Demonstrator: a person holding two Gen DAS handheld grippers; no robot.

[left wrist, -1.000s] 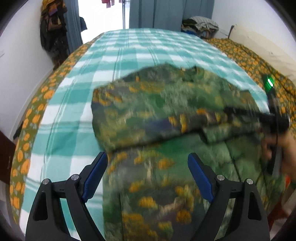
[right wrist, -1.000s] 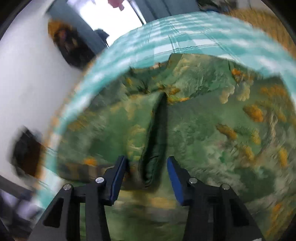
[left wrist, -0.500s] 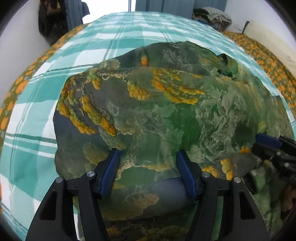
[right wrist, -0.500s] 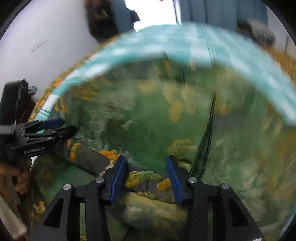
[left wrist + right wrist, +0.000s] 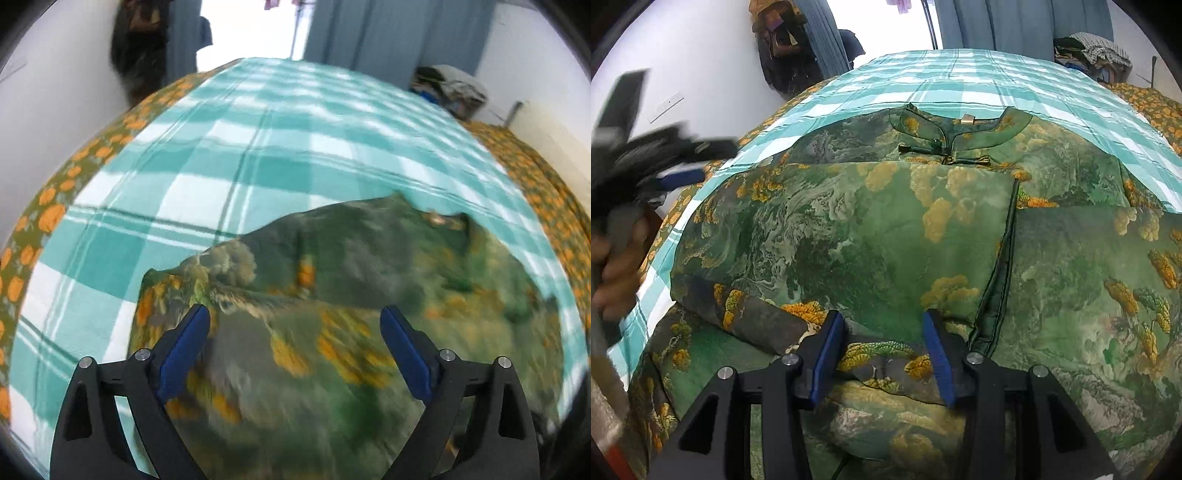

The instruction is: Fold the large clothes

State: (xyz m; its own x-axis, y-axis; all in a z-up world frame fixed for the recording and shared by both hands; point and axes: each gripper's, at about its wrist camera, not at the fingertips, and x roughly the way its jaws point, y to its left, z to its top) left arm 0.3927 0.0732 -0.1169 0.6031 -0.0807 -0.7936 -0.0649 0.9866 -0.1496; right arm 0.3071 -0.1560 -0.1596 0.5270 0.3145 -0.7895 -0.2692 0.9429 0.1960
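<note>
A large green garment with orange and yellow print [image 5: 886, 229] lies on the bed, its collar with a knot button [image 5: 945, 144] at the far side and a folded flap across its left half. It also shows, blurred, in the left wrist view [image 5: 351, 295]. My left gripper [image 5: 295, 343] is open and empty above the garment's left part; it also shows in the right wrist view [image 5: 661, 162] at the left, raised off the bed. My right gripper [image 5: 882, 347] is open, its jaws either side of the folded near edge.
The bed has a teal and white checked cover [image 5: 258, 147] over an orange-flowered sheet [image 5: 48, 218]. Clothes hang on the far left wall [image 5: 783, 48]. A pile of laundry [image 5: 1093, 48] lies at the far right by the curtains [image 5: 369, 33].
My left gripper has opened wider and lifted back off the garment. My right gripper has let the folded flap down flat and stays low at its near edge.
</note>
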